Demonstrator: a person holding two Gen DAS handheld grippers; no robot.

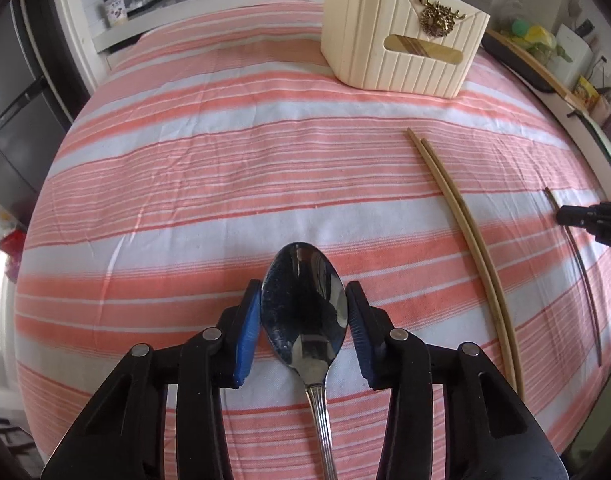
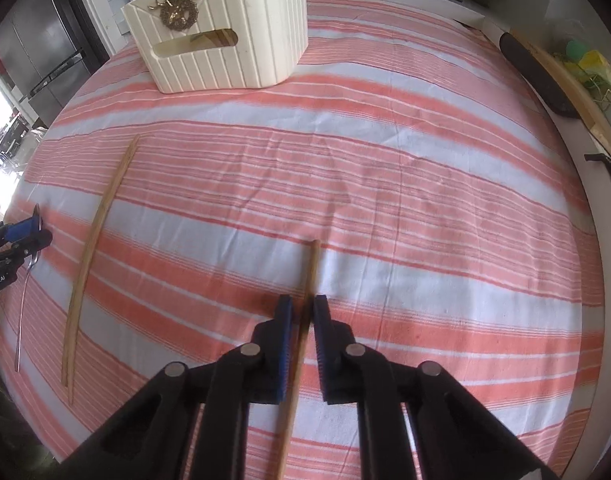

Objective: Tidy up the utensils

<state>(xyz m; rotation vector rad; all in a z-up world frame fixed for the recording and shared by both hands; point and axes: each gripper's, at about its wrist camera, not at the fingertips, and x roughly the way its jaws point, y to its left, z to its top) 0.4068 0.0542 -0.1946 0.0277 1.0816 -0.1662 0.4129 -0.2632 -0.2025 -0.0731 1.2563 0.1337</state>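
One spoon [image 1: 304,308] between left tongs [image 1: 304,320], bowl forward.

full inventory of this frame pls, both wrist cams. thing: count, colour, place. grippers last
spoon: 1, shiny metal, near edge of the cloth, bowl between the left gripper's pads
paired chopsticks: 2, light wood, side by side on the cloth between the two grippers
single chopstick: 1, brown wood, on the cloth between the right gripper's pads
utensil basket: 1, cream ribbed with gold ornament, far side of the table, wooden utensils inside
tablecloth: 1, coral and white stripes, covers the table
left gripper: 1, black with blue pads, pads at the spoon bowl's sides
right gripper: 1, black with blue pads, nearly closed around the single chopstick
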